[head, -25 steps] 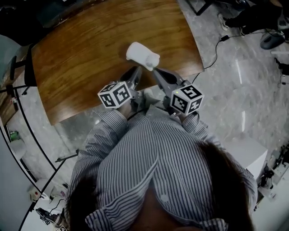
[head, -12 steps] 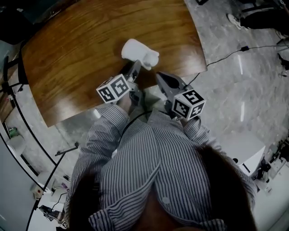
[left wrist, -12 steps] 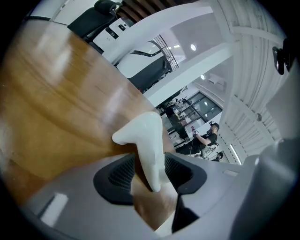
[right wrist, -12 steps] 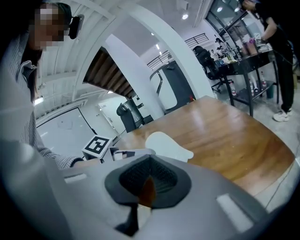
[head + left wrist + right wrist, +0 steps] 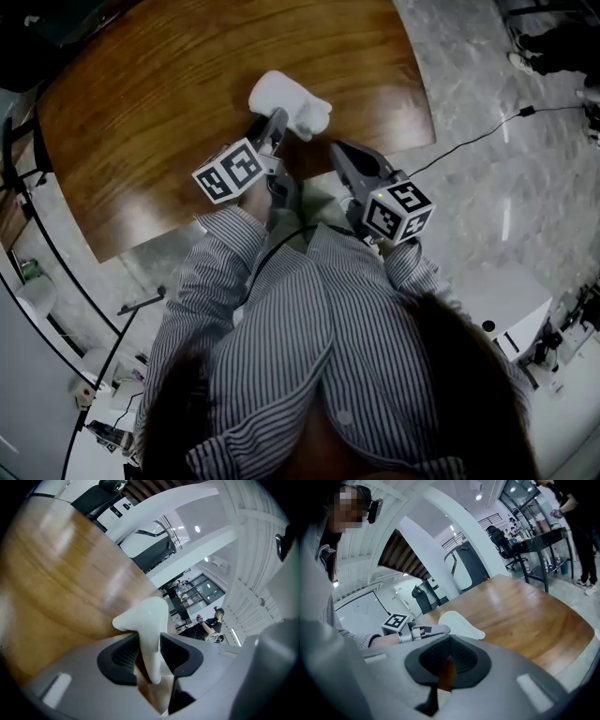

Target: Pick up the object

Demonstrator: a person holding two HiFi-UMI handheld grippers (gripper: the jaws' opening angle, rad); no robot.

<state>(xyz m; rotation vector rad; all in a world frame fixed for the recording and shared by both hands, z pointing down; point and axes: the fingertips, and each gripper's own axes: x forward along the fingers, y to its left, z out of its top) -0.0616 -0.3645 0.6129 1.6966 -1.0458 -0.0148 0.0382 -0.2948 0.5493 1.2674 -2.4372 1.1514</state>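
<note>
A white, smooth, lumpy object [image 5: 279,97] lies on the brown wooden table [image 5: 169,103] near its front edge. My left gripper [image 5: 278,120] reaches its near side. In the left gripper view a narrow lobe of the object [image 5: 151,625] stands between the two black pads [image 5: 123,656], which touch it on both sides as the jaws are closing. My left gripper [image 5: 150,657] holds it low over the wood. My right gripper [image 5: 336,152] hangs to the right of the object, apart from it, with its jaws together and nothing between them [image 5: 447,663]. From there the object [image 5: 461,624] shows beyond the jaws.
The table's front edge [image 5: 309,173] runs just under both grippers, with grey marble floor [image 5: 487,216] beyond it. A black cable [image 5: 469,141] crosses the floor at right. Black stand legs [image 5: 56,253] rise at left. People stand in the background of both gripper views.
The right gripper has drawn back from the white object's right end. The left gripper has moved forward onto its near side, and the object now sits between the left pads.
</note>
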